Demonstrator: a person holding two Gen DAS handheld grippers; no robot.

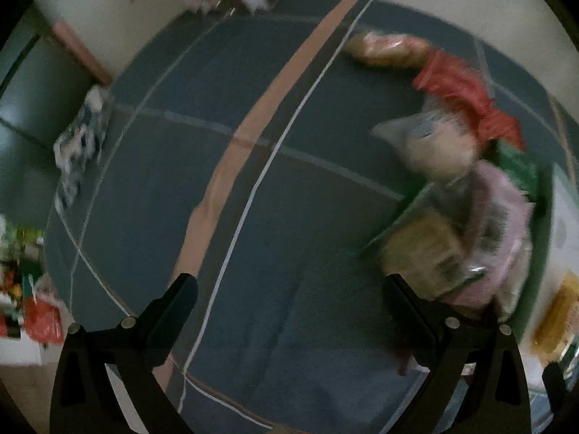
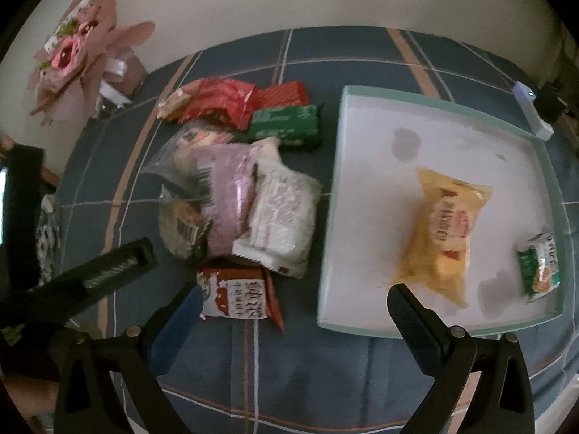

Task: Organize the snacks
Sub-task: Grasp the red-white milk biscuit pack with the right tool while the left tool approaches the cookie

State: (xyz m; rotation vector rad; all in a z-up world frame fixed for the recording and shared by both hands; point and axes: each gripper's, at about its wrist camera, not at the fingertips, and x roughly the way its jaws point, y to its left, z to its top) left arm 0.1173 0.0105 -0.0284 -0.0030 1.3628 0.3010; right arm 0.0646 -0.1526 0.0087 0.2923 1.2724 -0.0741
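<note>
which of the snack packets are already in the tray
Two: the large yellow packet in the middle of the white tray, and the small green-and-white packet near its right edge. All other packets lie piled on the blue cloth left of it.

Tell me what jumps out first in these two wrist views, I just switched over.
In the right wrist view, the white tray with a teal rim on the plaid cloth grabs the eye, holding a yellow snack bag in its middle and a small green packet by its right edge. Left of the tray sits a jumbled snack pile. Both the right gripper and left gripper are open and empty.
</note>
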